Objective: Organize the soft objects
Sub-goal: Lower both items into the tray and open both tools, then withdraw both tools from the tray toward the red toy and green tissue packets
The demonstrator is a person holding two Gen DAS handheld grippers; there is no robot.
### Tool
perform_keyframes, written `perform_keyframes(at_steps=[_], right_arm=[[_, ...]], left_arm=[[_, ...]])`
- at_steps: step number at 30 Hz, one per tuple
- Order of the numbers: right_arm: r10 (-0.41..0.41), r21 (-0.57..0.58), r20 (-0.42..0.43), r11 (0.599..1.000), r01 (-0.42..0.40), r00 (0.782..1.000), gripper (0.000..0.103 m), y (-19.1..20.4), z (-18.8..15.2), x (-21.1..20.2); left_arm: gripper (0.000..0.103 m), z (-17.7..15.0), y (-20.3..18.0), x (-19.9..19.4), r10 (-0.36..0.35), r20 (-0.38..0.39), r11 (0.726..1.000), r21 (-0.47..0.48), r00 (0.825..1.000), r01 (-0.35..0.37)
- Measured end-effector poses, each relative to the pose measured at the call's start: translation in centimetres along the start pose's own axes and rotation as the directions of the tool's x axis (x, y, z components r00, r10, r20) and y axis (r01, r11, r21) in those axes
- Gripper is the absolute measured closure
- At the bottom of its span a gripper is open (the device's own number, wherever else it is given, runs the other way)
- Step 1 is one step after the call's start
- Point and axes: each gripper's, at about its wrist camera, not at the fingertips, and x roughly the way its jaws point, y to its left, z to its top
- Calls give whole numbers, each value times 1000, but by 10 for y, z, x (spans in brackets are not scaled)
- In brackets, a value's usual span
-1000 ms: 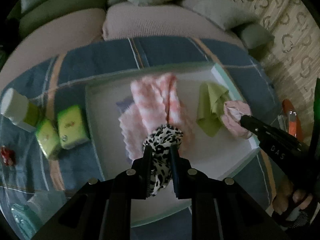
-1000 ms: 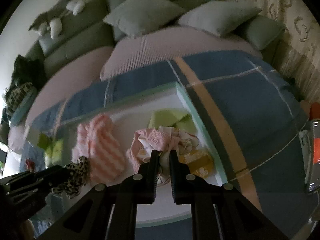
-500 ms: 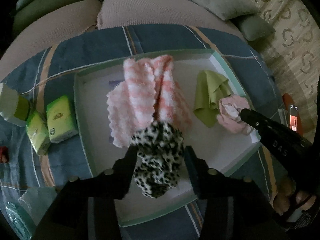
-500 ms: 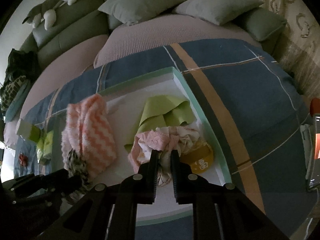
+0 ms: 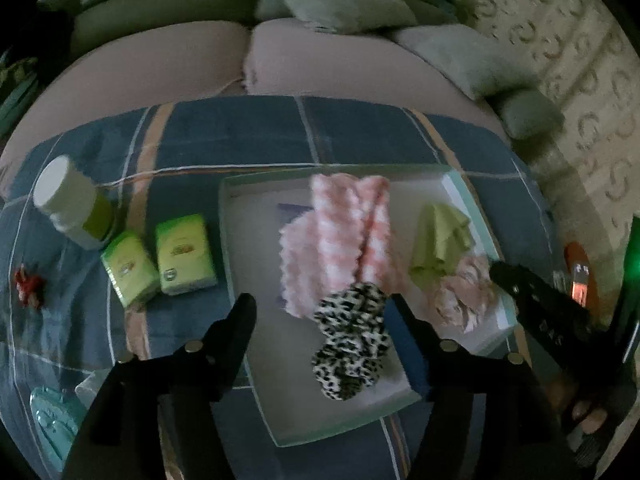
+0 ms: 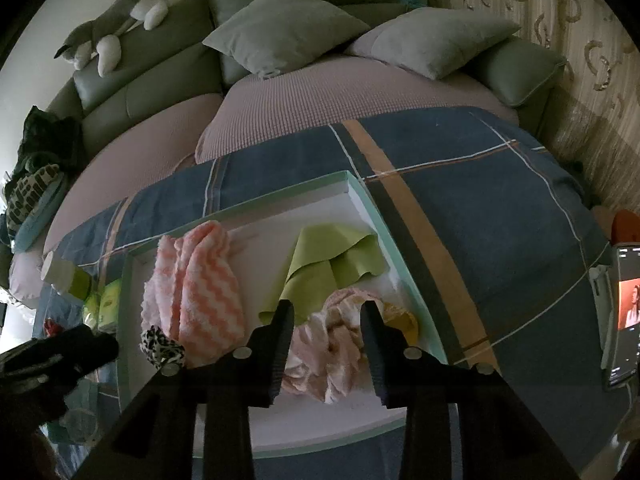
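Observation:
A white tray with a mint-green rim (image 5: 224,240) (image 6: 384,232) lies on the blue plaid blanket. In it are a pink-and-white zigzag towel (image 5: 344,232) (image 6: 196,288), a green cloth (image 5: 438,240) (image 6: 328,268), a leopard-print scrunchie (image 5: 352,348) (image 6: 160,346) and a crumpled pale pink cloth (image 5: 464,296) (image 6: 332,352). My left gripper (image 5: 322,314) (image 6: 108,348) hangs over the scrunchie with its jaws opening, and the scrunchie lies loose near the right finger. My right gripper (image 6: 328,316) (image 5: 496,272) is opening too, with the pale pink cloth lying between its fingers and no pad pressing on it.
Left of the tray stand a white-lidded bottle (image 5: 72,208), two green tissue packs (image 5: 184,256) and a small red thing (image 5: 28,286). A yellow item (image 6: 400,316) peeks from under the pale pink cloth. A lit phone (image 6: 624,312) stands at the right. Grey pillows (image 6: 280,28) line the sofa behind.
Both grippers have gone from shut to open. The left one let go of the leopard scrunchie, which now lies in the tray. The right one let go of the pale pink cloth.

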Motion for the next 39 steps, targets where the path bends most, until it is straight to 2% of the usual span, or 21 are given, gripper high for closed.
perform_keyframes(at_steps=[1,6,8,9,11,15,18,20,28,39], right_arm=[[-1,-1,-1,1000,1,1000,54,0,0,1],[-9,-14,-8,1000,9,1000,43,3,-2,4],[-14,-20,-11,1000,14,1000,41,4,-3,5],[-17,-23,-12,1000,17,1000,39,5,-4,6],[-21,-29,-14,999,20,1000,32,7,-4,7],[-37,-41,-3,998,37,999,20,8,-5,8],[-50,-52,8,997,51,999,12,11,-5,8],[-44,-48,15,998,45,999,0,10,-5,8],[-36,-54,18,998,37,999,0,13,-5,8],[-44,-70,11,997,45,999,0,17,-7,10]], left_arm=[[33,1,4,1,3,-1,1000,-15,1000,-3],[32,0,23,5,30,-12,997,-76,999,-31],[31,1,30,6,43,-8,995,-95,999,-44],[28,0,33,5,51,-4,993,-106,999,-51],[15,0,41,5,71,7,989,-134,997,-70],[12,0,53,5,98,17,980,-175,995,-94],[5,-1,61,5,131,23,972,-199,991,-124],[5,-1,68,4,141,24,966,-220,990,-133],[4,-1,82,0,162,26,957,-248,986,-151],[4,-2,84,-4,153,40,957,-256,987,-138]])
